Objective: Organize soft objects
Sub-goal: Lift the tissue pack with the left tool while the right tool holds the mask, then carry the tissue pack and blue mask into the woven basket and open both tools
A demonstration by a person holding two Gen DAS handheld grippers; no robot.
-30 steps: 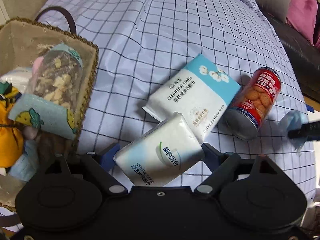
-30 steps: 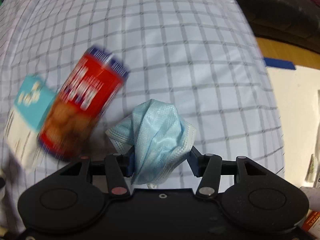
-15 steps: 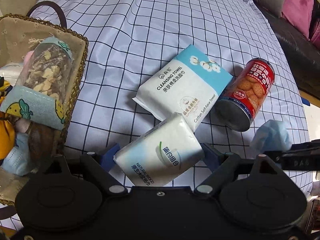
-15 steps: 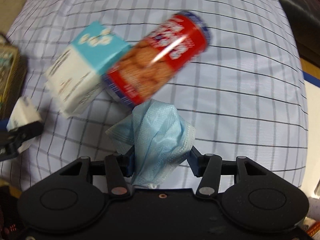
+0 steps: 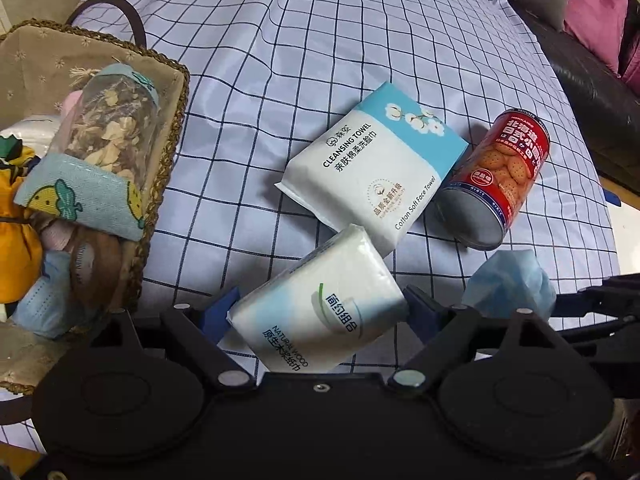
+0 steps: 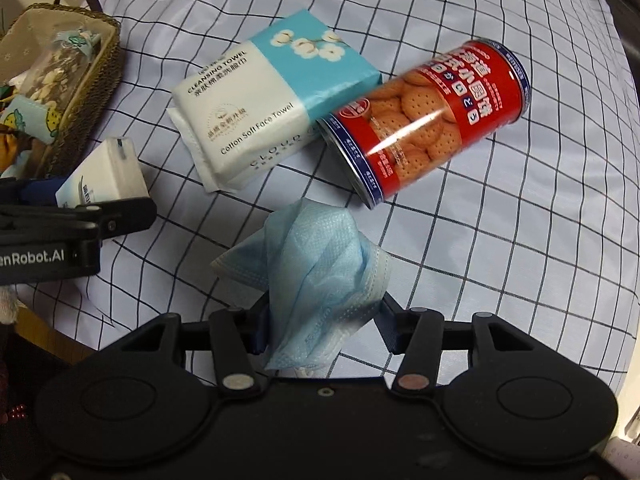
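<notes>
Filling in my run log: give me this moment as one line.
left gripper: shut on tissue pack | right gripper: shut on blue face mask | basket: left, part-filled | on cloth: cleansing towel pack, biscuit can

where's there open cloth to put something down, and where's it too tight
Bare checked cloth lies beyond the cleansing towel pack, and between that pack and the basket. It is also bare right of the biscuit can. It is crowded where pack and can touch, and inside the basket.
</notes>
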